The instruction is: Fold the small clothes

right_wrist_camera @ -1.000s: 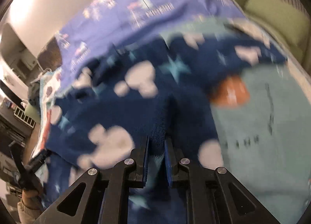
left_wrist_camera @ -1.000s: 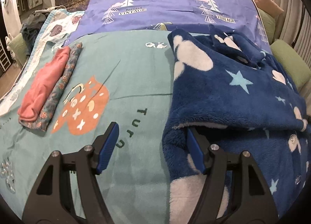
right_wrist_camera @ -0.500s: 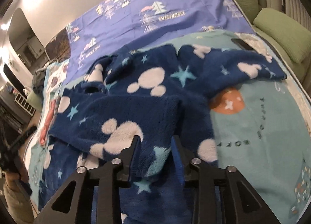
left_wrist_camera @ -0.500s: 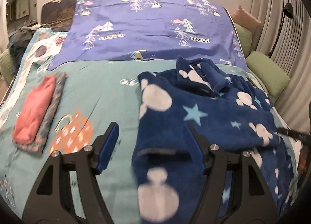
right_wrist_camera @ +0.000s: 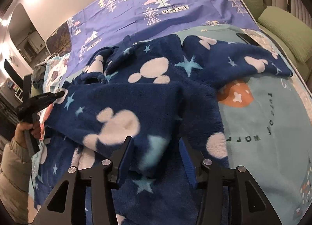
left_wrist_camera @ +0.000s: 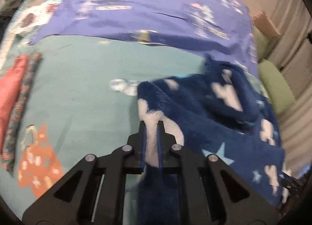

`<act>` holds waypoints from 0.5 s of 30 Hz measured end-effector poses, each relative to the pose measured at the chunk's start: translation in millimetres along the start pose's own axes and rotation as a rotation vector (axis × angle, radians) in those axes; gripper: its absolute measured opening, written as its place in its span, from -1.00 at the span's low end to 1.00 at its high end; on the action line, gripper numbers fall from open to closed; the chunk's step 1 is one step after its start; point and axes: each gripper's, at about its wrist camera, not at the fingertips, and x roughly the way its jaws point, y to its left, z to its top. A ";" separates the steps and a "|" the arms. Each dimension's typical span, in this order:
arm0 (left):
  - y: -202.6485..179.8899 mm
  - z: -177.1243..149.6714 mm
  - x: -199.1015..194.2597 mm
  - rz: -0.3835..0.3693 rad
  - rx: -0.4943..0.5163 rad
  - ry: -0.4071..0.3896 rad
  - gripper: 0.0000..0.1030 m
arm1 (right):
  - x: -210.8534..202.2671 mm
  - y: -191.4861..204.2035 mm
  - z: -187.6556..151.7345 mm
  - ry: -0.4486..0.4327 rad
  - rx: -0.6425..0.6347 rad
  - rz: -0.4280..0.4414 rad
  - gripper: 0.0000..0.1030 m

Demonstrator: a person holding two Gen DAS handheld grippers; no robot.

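Note:
A navy fleece garment (right_wrist_camera: 156, 96) with white mouse heads and pale blue stars lies spread on the teal bed cover (right_wrist_camera: 273, 127), one part folded over the middle. My left gripper (left_wrist_camera: 152, 127) is shut on the garment's (left_wrist_camera: 214, 127) left edge; it also shows at the left of the right wrist view (right_wrist_camera: 58, 95), pinching that edge. My right gripper (right_wrist_camera: 156, 147) is open, its jaws wide apart just above the near fold, holding nothing.
A folded pink piece (left_wrist_camera: 9, 92) on a flowery piece (left_wrist_camera: 21, 108) lies at the left of the bed. A purple sheet (right_wrist_camera: 165, 10) covers the far side. Green cushions (right_wrist_camera: 282, 29) line the right edge. A dark phone (right_wrist_camera: 247, 39) lies by them.
My left gripper was open and has closed on the garment's left edge. My right gripper was shut on the fleece and has opened, leaving the fold lying on the garment.

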 end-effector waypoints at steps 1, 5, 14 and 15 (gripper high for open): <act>8.1 -1.8 2.4 -0.018 -0.021 0.007 -0.77 | 0.4 0.0 -0.1 0.000 0.004 0.007 -0.04; 13.5 -7.5 -6.9 -0.086 -0.022 -0.008 -0.66 | 0.9 1.5 -1.7 0.003 0.003 0.016 -0.03; -10.3 -37.5 -74.3 -0.238 0.082 -0.066 -0.42 | -2.7 1.6 -12.2 0.018 0.025 0.065 -0.03; -16.9 -47.4 -73.9 -0.226 0.122 -0.049 -0.40 | 0.6 1.1 -12.5 0.028 0.033 0.067 -0.02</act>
